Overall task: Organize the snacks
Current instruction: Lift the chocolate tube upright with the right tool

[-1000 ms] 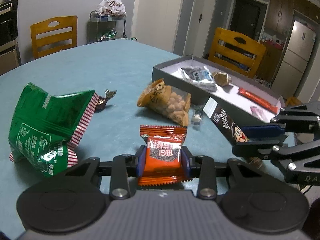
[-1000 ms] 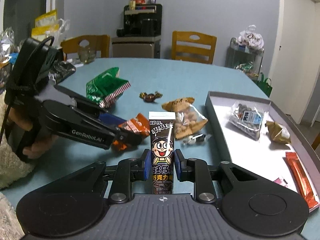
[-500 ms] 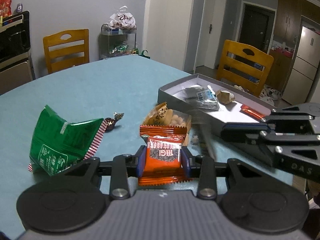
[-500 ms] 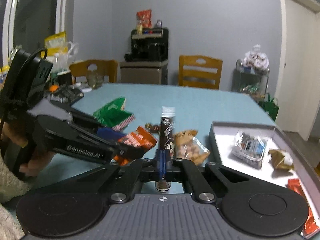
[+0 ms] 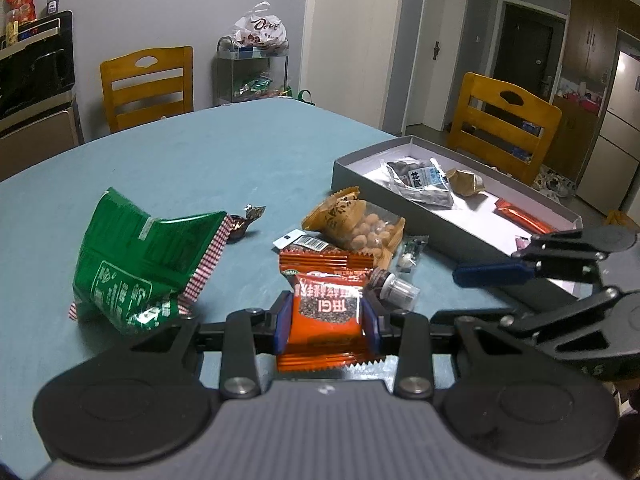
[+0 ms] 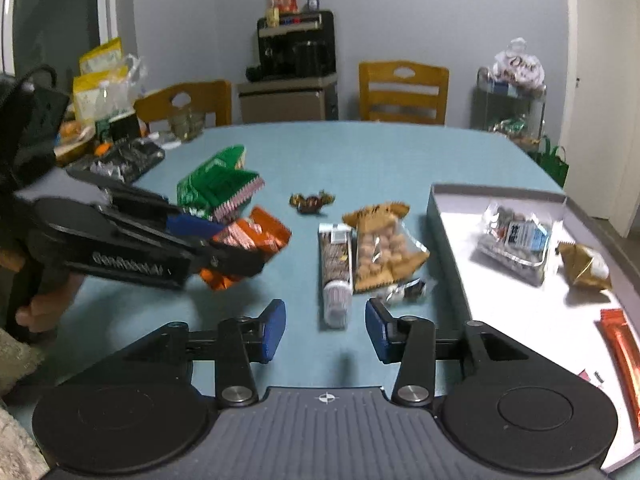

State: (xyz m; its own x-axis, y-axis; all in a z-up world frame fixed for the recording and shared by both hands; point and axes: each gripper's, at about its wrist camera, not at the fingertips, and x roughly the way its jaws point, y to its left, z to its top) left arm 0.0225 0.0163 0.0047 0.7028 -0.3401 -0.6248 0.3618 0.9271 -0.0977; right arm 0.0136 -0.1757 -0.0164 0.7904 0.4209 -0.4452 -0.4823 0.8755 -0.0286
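Left gripper (image 5: 326, 326) clamps the orange snack packet (image 5: 325, 312), raised off the table left of the grey box (image 6: 448, 248). Right gripper (image 6: 325, 330): jaws just opened, empty; chocolate tube (image 6: 335, 270) lies flat ahead. Packet is light, crinkly, slippery; grip mid-body.

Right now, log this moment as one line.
left gripper: shut on orange packet | right gripper: just opened, empty | tube snack: lying on table

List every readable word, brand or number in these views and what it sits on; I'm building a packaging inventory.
"Dove": white plastic bag on the metal rack.
"GenRobot.AI", blurred: side of the left gripper.
Chinese print on the orange packet, green bag and tube: not legible.
Barcode digits on the tube: too small.
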